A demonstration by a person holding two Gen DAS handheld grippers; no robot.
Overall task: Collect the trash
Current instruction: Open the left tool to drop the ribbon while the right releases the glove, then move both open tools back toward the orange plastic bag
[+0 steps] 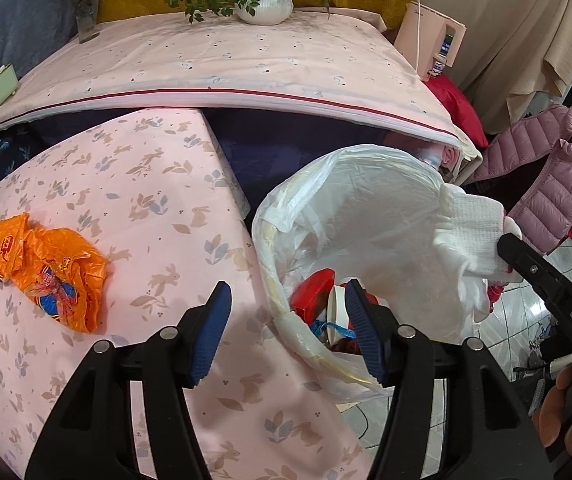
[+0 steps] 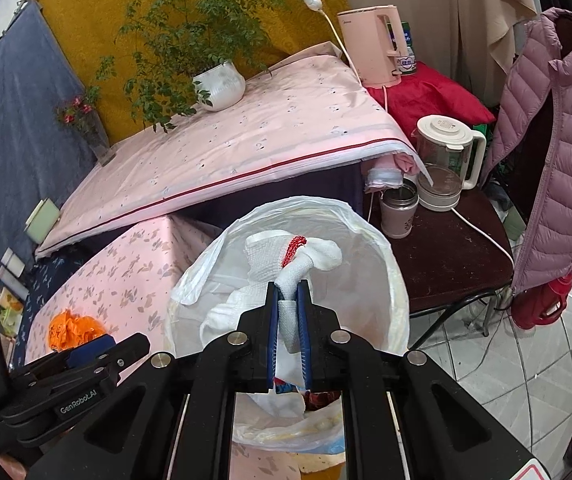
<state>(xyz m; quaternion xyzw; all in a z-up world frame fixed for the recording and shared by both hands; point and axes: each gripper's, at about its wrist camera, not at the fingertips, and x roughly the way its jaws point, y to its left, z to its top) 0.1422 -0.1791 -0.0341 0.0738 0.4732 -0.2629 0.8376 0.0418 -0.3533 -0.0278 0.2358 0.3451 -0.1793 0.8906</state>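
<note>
Just above the lined trash bin [image 2: 389, 280], the right gripper [image 2: 289, 322] has its fingers [image 2: 273, 320] clamped on a white cloth [image 2: 286, 256] (red trim at its top). Beside it, the left gripper [image 1: 286, 332] hangs with fingers spread and empty, straddling the bin's rim, while an orange plastic bag [image 1: 46, 272] lies on the pink-clothed counter [image 1: 158, 184].

Mustard wall hanging [image 2: 98, 12], grey tiled floor [image 2: 525, 360], pink-clothed table [image 1: 222, 60], dark side table [image 2: 445, 256]

pink rabbit-print tablecloth [image 1: 158, 208], crumpled orange plastic bag [image 1: 50, 272] lying on it
</note>
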